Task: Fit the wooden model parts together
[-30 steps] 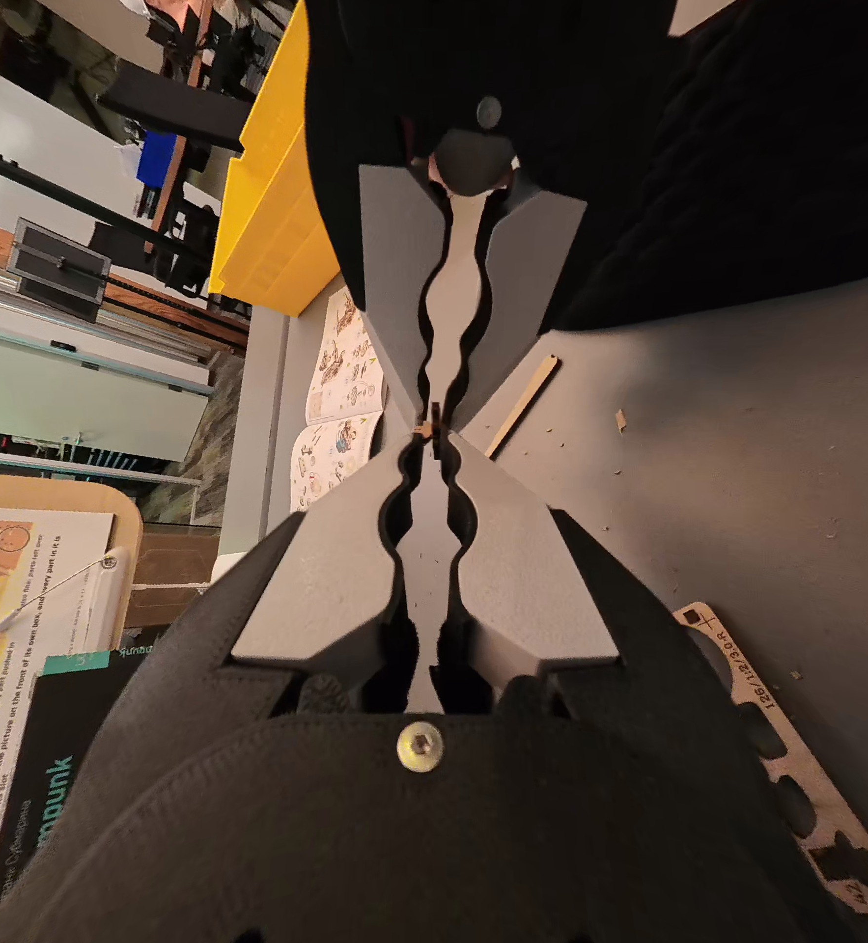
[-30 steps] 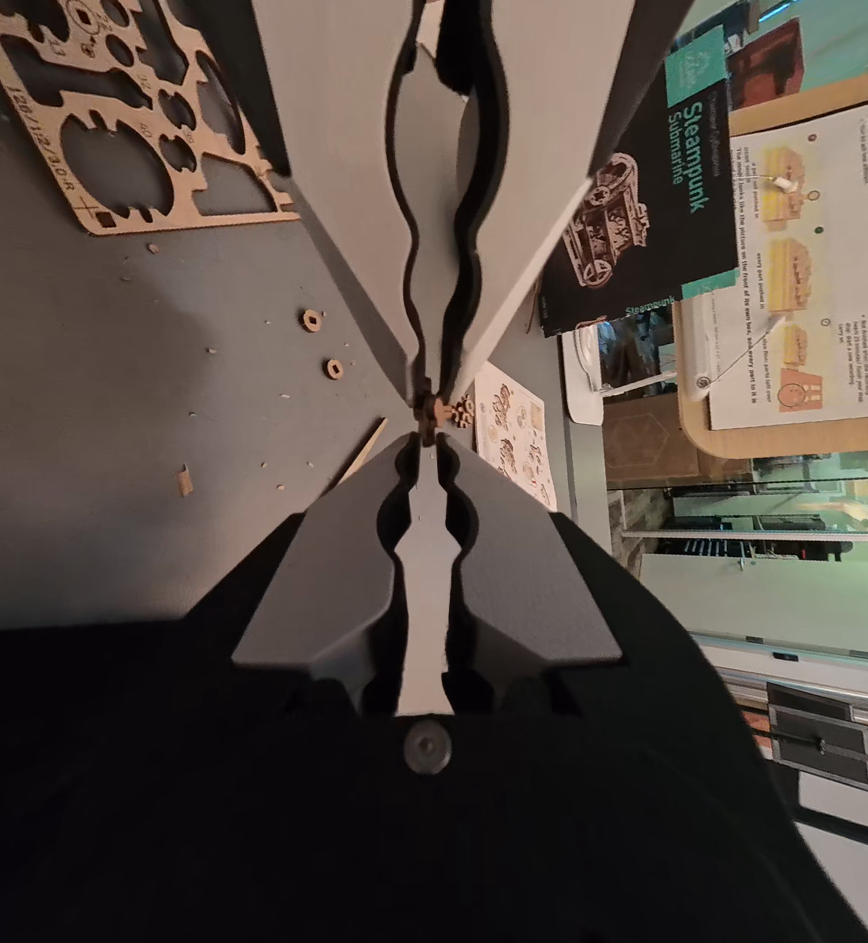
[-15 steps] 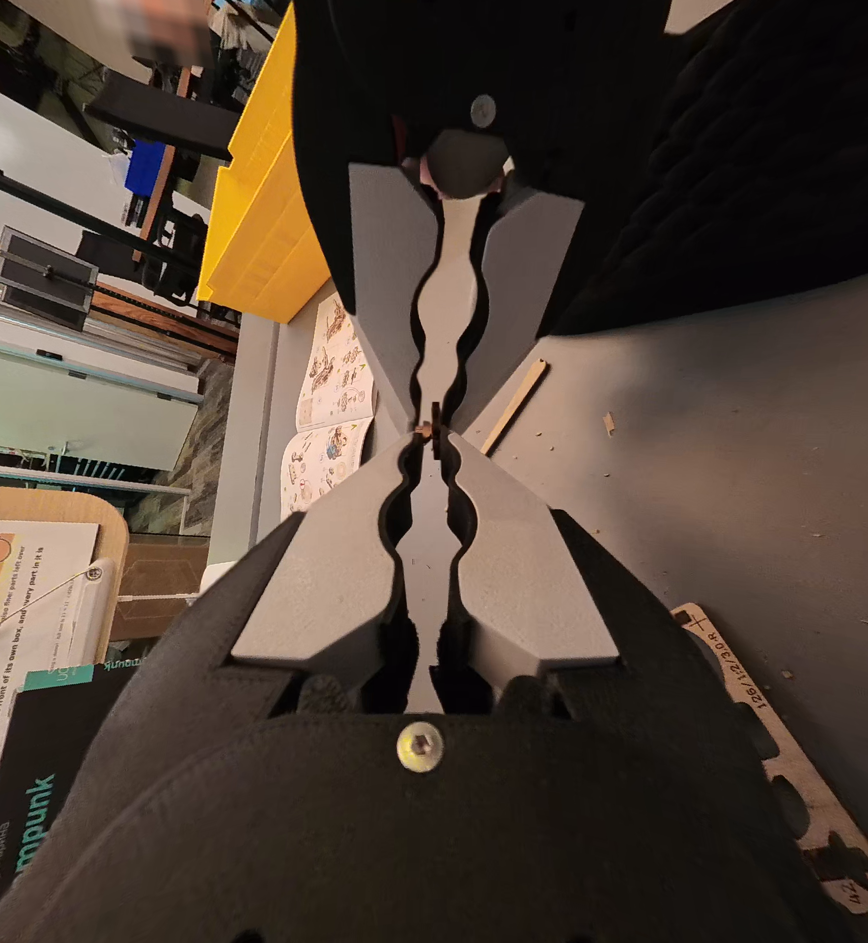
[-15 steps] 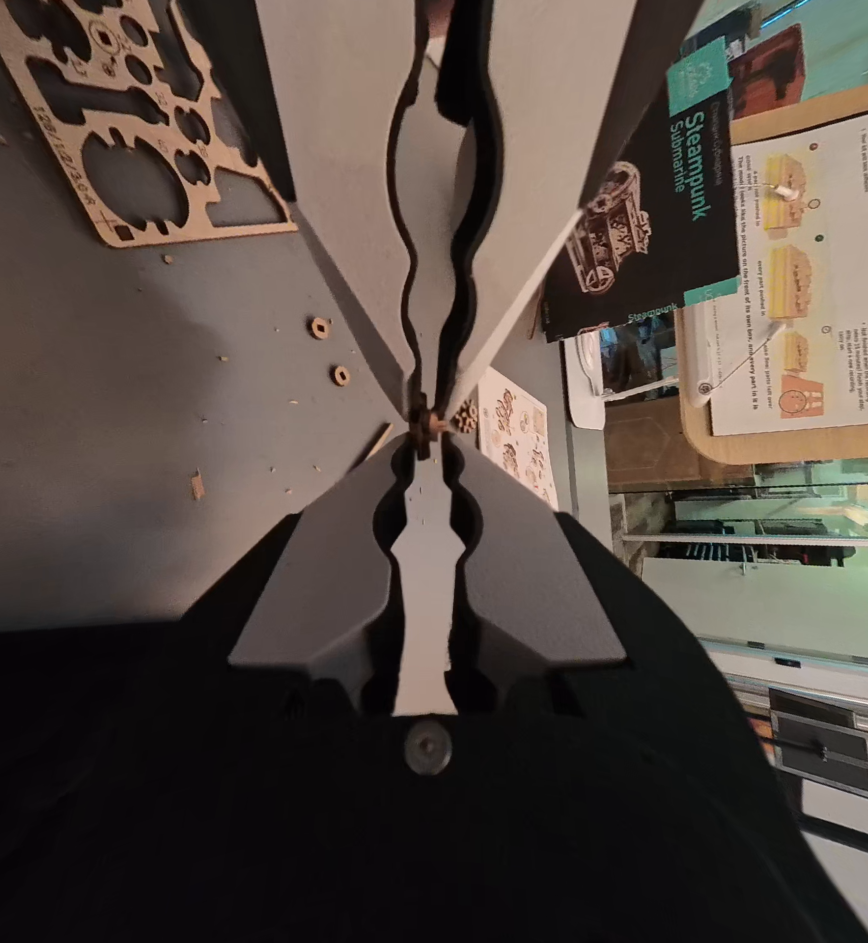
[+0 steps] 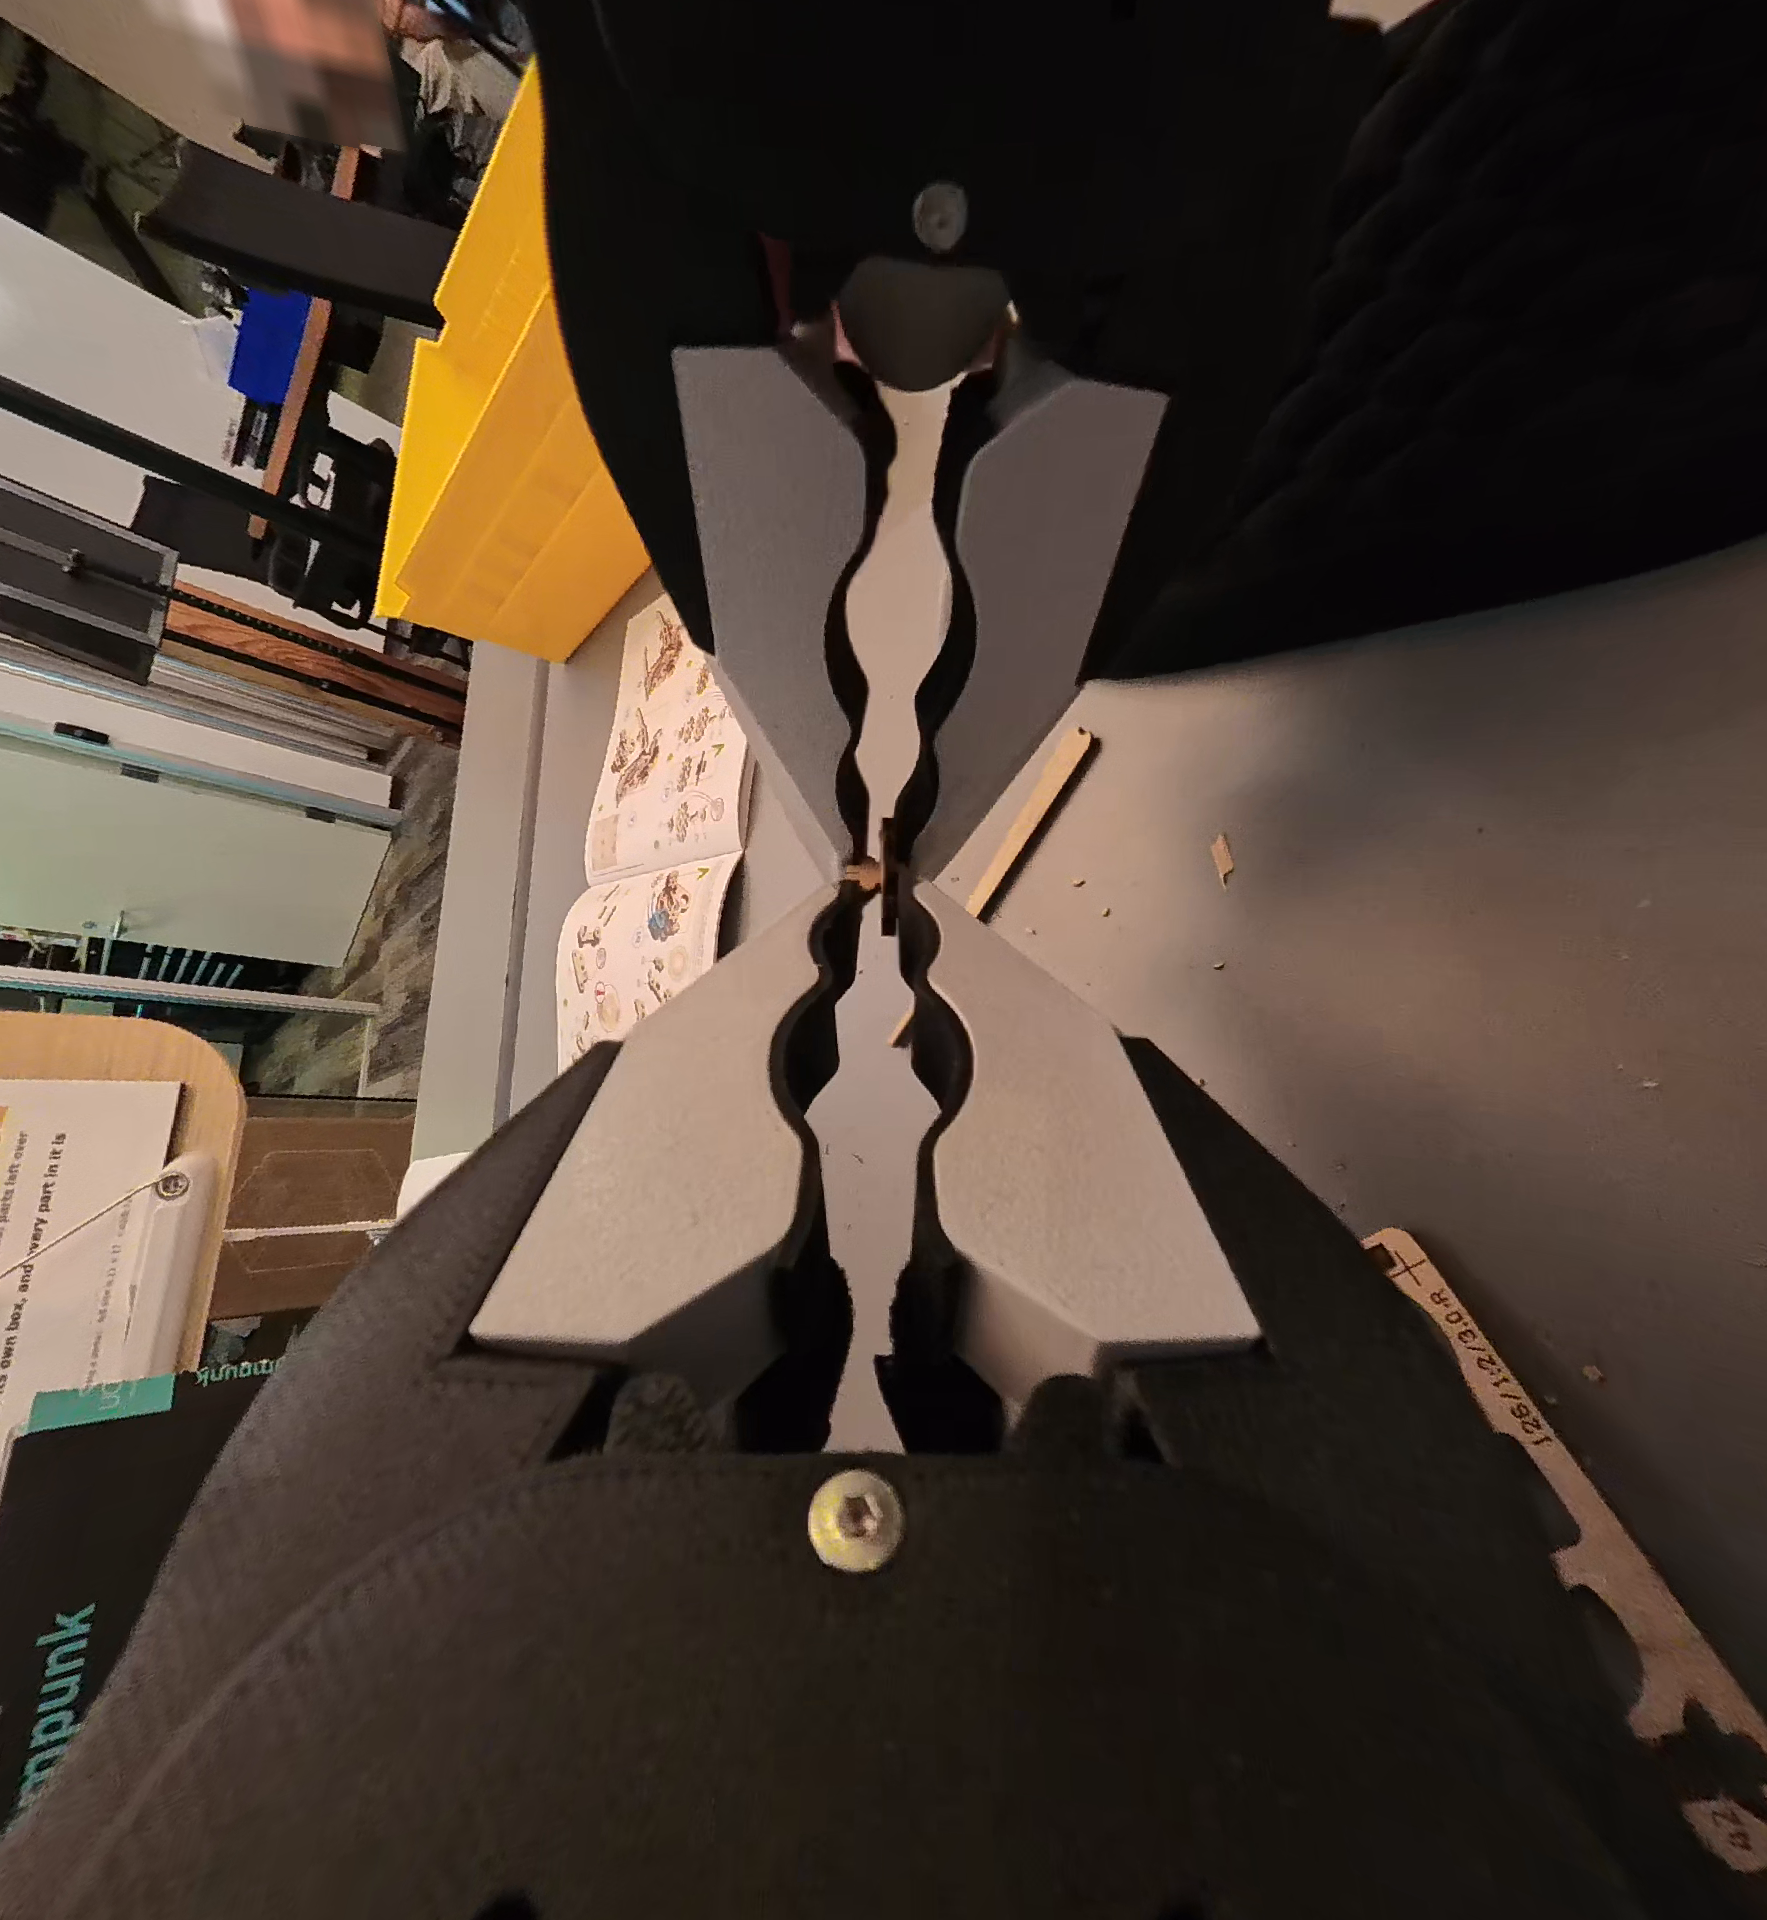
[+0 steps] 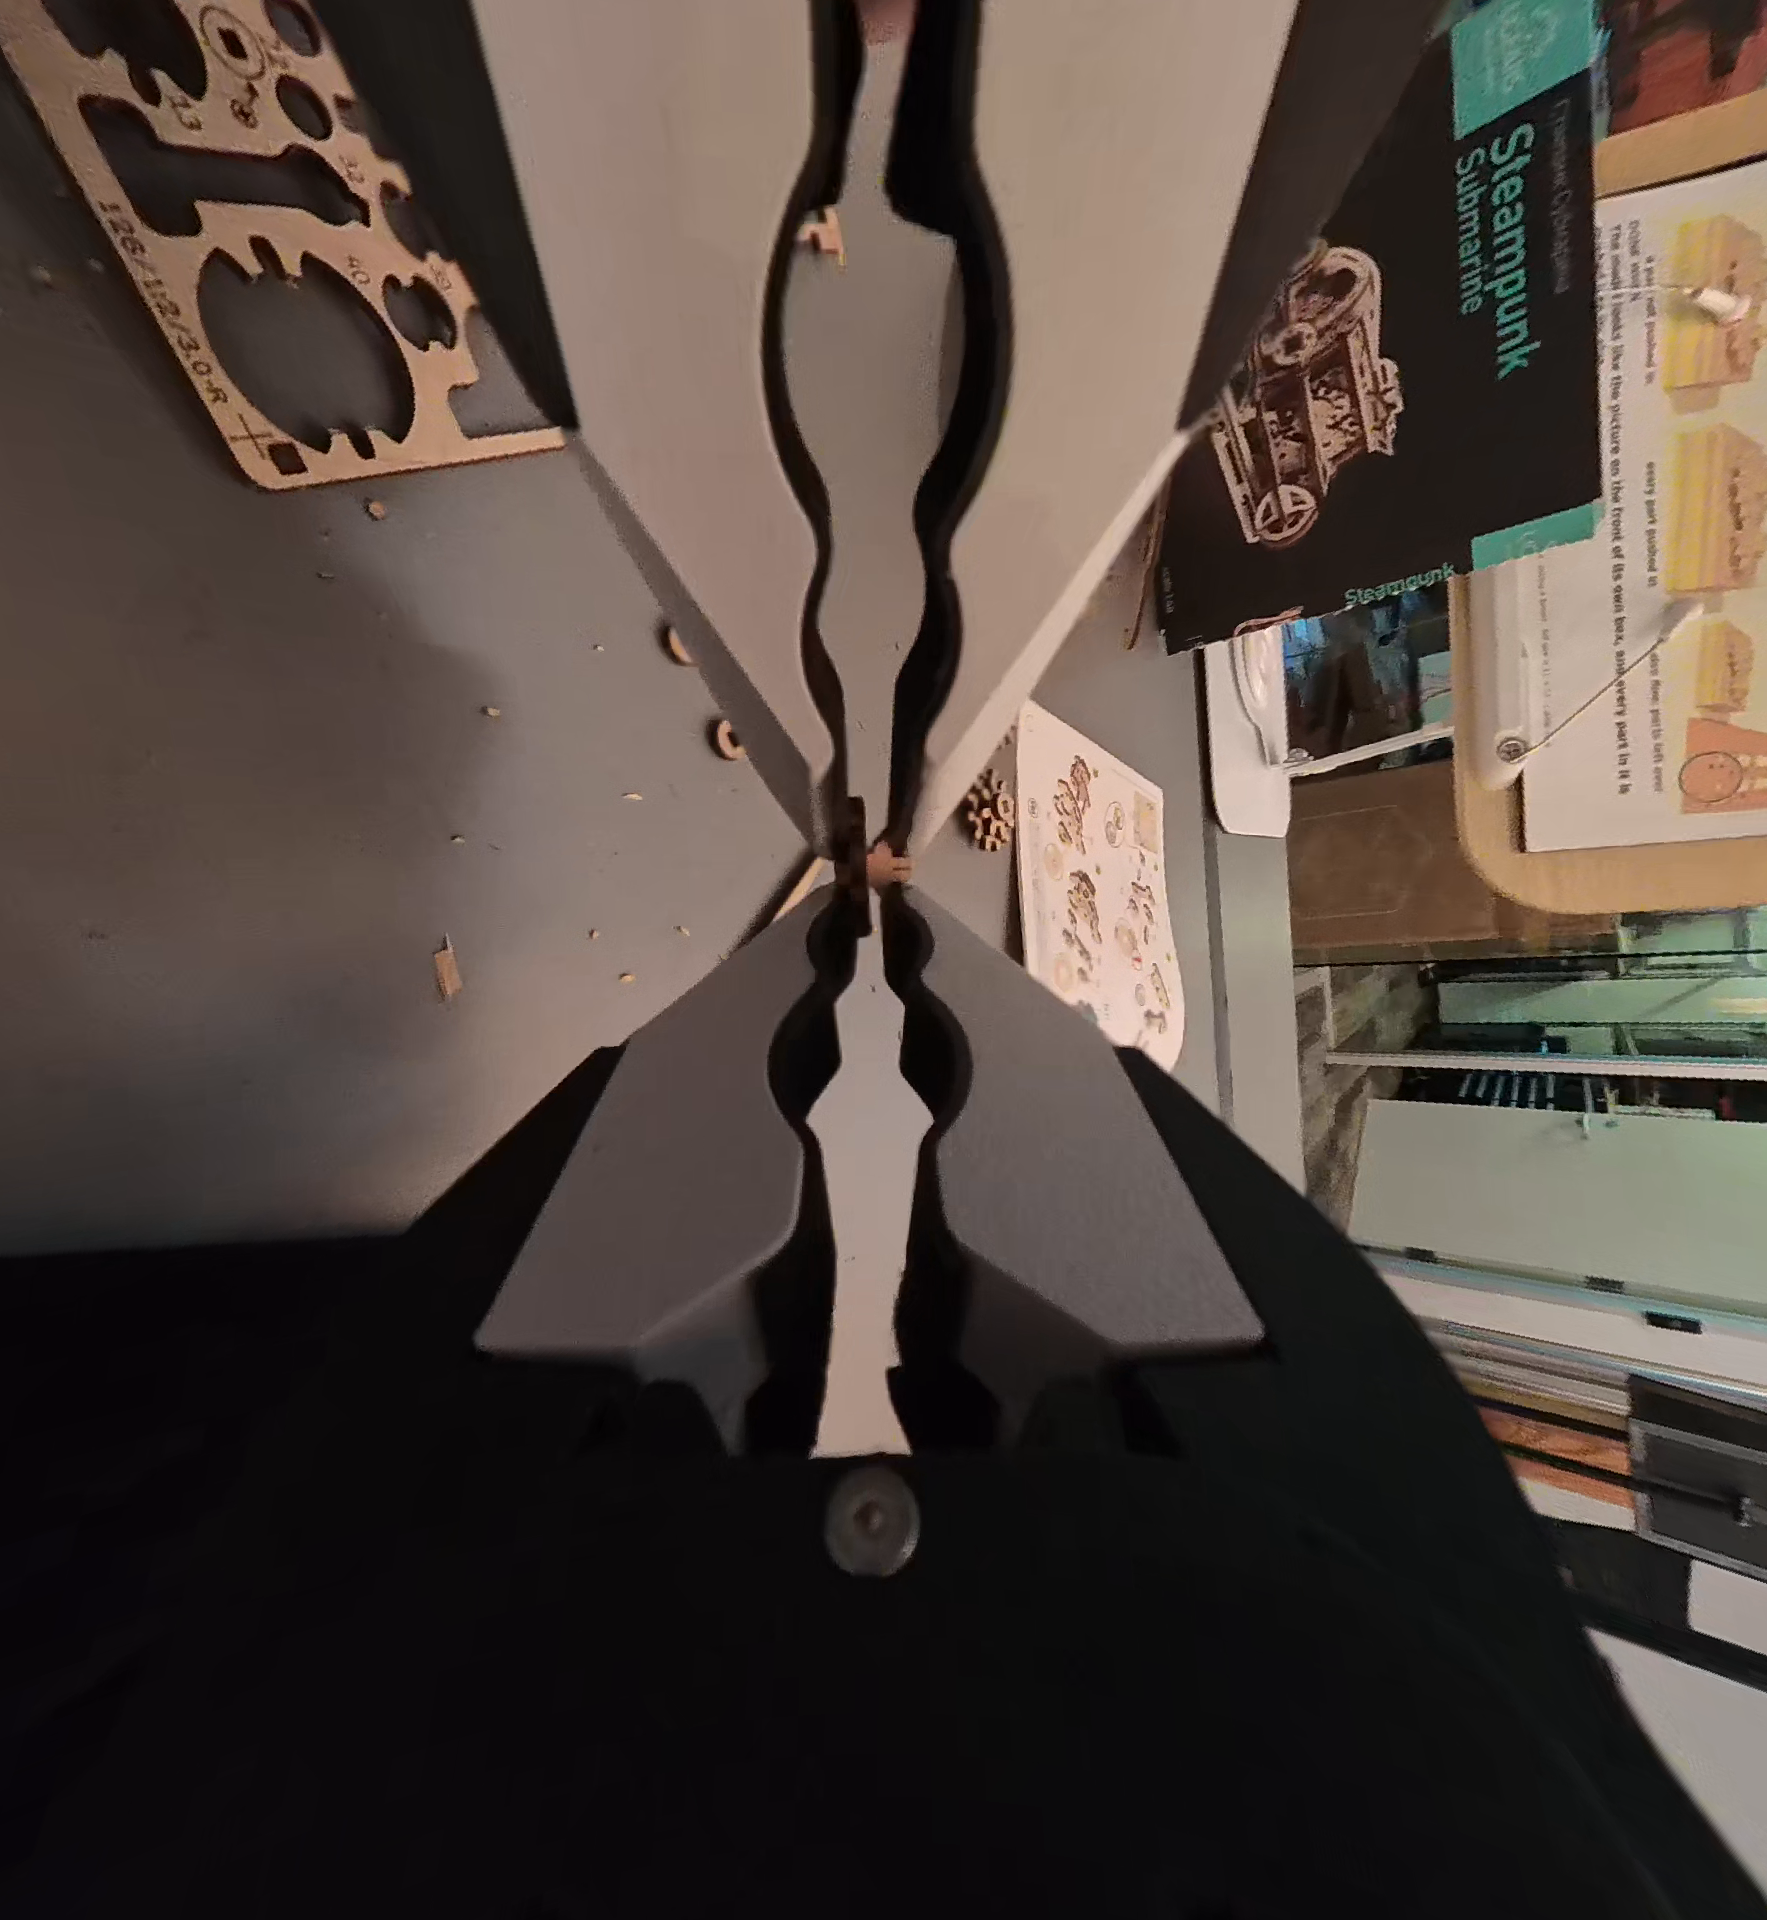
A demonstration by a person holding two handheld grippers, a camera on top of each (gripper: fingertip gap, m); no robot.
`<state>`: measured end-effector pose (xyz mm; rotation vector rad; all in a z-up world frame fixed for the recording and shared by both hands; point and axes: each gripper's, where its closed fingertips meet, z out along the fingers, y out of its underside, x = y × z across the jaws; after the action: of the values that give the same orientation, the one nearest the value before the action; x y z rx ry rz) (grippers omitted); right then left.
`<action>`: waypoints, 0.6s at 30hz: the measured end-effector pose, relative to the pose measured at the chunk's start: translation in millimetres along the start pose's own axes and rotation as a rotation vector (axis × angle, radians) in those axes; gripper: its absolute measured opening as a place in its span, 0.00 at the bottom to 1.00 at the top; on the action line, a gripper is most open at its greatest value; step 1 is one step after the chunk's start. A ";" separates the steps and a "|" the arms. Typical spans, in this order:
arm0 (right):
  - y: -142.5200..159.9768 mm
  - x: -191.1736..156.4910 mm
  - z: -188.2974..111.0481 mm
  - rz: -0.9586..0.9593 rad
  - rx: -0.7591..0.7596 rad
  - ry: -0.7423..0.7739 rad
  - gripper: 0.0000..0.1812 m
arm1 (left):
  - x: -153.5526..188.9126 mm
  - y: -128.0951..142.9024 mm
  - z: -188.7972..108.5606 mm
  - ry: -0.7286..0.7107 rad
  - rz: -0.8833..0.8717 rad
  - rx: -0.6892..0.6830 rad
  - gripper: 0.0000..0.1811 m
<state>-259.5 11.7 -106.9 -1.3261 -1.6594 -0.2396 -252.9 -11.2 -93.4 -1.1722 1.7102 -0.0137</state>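
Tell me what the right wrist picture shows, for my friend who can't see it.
Two grey grippers meet tip to tip above a grey table: the right gripper from below and the left gripper from above, pinching tiny wooden parts together between them. Nearby lie a punched-out wooden sheet, a small wooden gear and an instruction booklet.

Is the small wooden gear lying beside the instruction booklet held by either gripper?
No, the wooden gear lies loose on the table beside the instruction booklet, outside both grippers' fingers.
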 end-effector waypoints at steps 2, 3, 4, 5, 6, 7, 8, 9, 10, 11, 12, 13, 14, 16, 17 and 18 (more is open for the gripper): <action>-0.2 1.3 -1.5 0.026 0.010 -0.011 0.01 | -1.5 -1.6 -0.8 -0.008 -0.001 0.008 0.03; -0.1 0.7 -1.6 0.039 0.008 -0.020 0.01 | -1.5 -1.9 -1.0 -0.007 -0.002 0.008 0.03; 0.3 0.2 -1.4 0.038 0.001 -0.022 0.01 | -1.1 -1.7 -0.9 -0.005 -0.001 0.006 0.03; 0.9 -0.1 -1.0 0.024 -0.007 -0.015 0.01 | -0.6 -1.2 -0.6 -0.003 0.000 0.003 0.03; 1.5 -0.5 -0.4 0.010 -0.016 -0.008 0.01 | 0.1 -0.4 -0.1 0.000 0.003 -0.001 0.03; 2.1 -0.8 0.5 -0.004 -0.023 0.001 0.01 | 0.3 0.4 0.4 0.000 0.005 -0.006 0.03; 2.6 -1.6 1.3 -0.009 -0.030 0.002 0.01 | 1.3 1.3 0.8 0.006 0.005 -0.012 0.03; 3.0 -2.1 2.0 -0.008 -0.032 0.002 0.01 | 1.7 2.1 1.2 0.009 0.003 -0.015 0.03; 3.2 -3.0 2.6 -0.010 -0.033 0.000 0.01 | 2.3 2.7 1.5 0.015 -0.003 -0.017 0.03; 3.4 -2.5 2.7 -0.011 -0.034 0.005 0.01 | 2.4 3.1 1.7 0.018 -0.011 -0.016 0.03; 2.9 -1.4 2.3 -0.020 -0.033 0.016 0.01 | 1.5 2.7 1.3 0.016 -0.015 -0.012 0.03; 2.5 -1.9 2.2 -0.021 -0.035 0.013 0.01 | 1.7 2.6 0.8 0.022 -0.020 -0.010 0.03; 2.1 -1.3 2.5 -0.016 -0.031 0.014 0.01 | 1.5 2.7 0.5 0.024 -0.028 -0.008 0.03; 2.4 -4.6 3.9 0.035 -0.024 -0.033 0.01 | 3.0 4.1 1.2 0.044 -0.062 -0.004 0.03; 1.7 -3.0 4.3 0.056 -0.003 -0.036 0.02 | 2.1 4.4 1.2 0.049 -0.093 0.004 0.04; 1.2 -2.3 4.1 0.080 0.015 -0.046 0.02 | 0.2 4.5 0.6 0.049 -0.120 0.012 0.04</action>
<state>-260.9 13.3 -111.2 -1.3922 -1.6396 -0.1496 -255.6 -8.7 -96.0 -1.2729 1.6776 -0.1271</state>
